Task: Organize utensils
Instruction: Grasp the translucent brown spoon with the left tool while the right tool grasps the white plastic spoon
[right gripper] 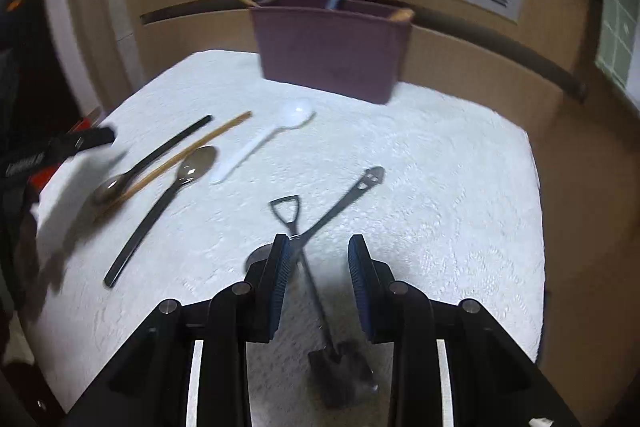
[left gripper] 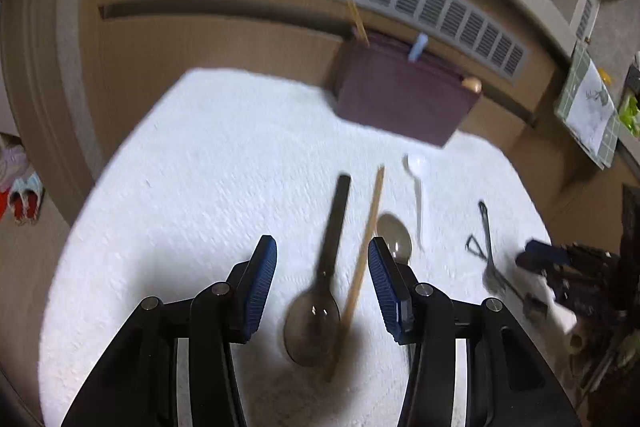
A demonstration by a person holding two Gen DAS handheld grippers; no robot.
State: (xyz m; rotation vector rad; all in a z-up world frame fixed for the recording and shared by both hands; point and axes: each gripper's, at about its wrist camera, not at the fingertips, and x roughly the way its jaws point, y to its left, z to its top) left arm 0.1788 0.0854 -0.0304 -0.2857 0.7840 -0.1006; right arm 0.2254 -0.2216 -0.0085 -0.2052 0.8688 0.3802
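Left wrist view: we judge the task partly done; the purple bin (left gripper: 404,95) at the surface's far edge already holds a few utensils, several still lie loose on the white surface (left gripper: 208,163); left gripper (left gripper: 322,267) has its jaws open and empty above a dark spoon (left gripper: 324,267) and wooden chopstick (left gripper: 362,259).

Right wrist view: right gripper (right gripper: 319,267), jaws open, straddles the black shovel-shaped spoon (right gripper: 308,267), which crosses a second dark utensil (right gripper: 340,203); white spoon (right gripper: 264,143) lies mid-surface.

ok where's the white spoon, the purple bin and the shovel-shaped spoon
white spoon (right gripper: 297,115), right wrist view, on its bowl
purple bin (right gripper: 332,47), right wrist view, on its front wall
shovel-shaped spoon (right gripper: 285,207), right wrist view, on its D-shaped handle
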